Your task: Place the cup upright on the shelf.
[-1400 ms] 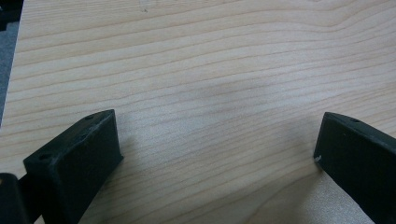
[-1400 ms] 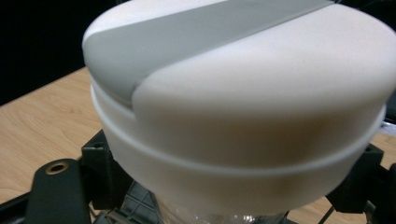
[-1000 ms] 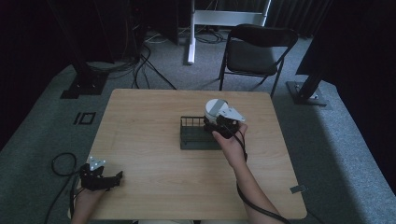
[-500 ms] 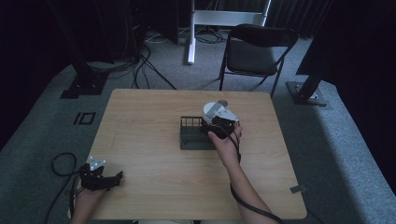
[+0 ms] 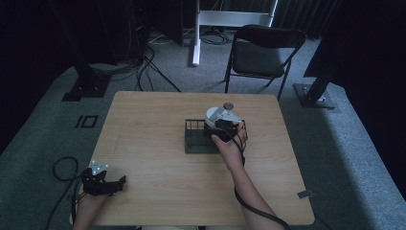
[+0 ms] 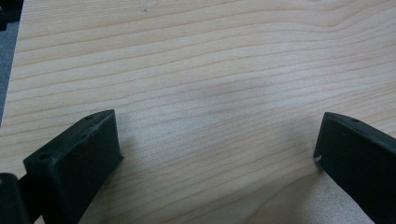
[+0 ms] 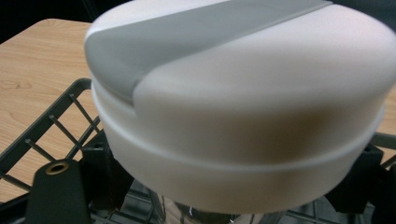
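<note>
The right tongs (image 5: 221, 128) pinch a white-lidded container (image 7: 238, 107) upright, directly above the wire basket (image 5: 194, 139). The left tongs (image 5: 103, 182), spread and empty, rest well apart at the table (image 5: 153, 120) edge.

Left gripper (image 5: 103, 182) agape, low; right gripper (image 5: 224, 128) outstretched.

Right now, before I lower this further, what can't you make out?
- Right hand-held gripper jaw grip: the white lidded container hides it in the right gripper view; too small in the high view.
- Wire basket contents: covered by the container and hand.
- Container's lower body: cut off by the frame's bottom edge.
</note>
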`<action>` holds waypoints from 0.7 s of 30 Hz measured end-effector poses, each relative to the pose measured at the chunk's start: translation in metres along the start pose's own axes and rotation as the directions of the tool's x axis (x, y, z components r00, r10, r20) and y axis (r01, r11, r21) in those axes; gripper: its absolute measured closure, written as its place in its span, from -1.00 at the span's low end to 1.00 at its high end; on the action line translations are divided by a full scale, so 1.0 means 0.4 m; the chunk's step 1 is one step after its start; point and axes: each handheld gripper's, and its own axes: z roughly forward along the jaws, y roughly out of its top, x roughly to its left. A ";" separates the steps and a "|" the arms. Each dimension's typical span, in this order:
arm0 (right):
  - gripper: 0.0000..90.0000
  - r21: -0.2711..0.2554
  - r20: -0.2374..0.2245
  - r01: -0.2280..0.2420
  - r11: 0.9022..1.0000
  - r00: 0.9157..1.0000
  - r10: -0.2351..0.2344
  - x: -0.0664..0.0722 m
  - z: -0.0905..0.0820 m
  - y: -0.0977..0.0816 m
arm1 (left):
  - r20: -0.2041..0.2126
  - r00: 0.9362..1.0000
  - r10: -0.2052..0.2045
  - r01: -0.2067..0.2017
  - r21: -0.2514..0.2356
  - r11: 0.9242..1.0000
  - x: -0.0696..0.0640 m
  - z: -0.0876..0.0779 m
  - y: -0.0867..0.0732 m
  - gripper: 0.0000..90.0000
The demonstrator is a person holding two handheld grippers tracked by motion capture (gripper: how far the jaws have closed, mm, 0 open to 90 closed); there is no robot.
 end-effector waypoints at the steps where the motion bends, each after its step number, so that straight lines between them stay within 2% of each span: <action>1: -0.60 0.000 0.000 0.000 1.000 1.000 0.000 0.000 0.000 0.000 | 0.000 1.000 0.000 0.000 0.000 1.000 0.000 0.000 0.000 -0.99; 12: -0.60 0.045 -0.010 0.033 0.998 0.999 -0.032 0.004 0.013 -0.001 | 0.000 1.000 0.000 0.000 0.000 1.000 0.000 0.000 0.000 -0.99; 21: -0.60 0.059 -0.026 0.039 0.997 0.999 -0.037 -0.002 0.015 0.003 | 0.000 1.000 0.000 0.000 0.000 1.000 0.000 0.000 0.000 -0.99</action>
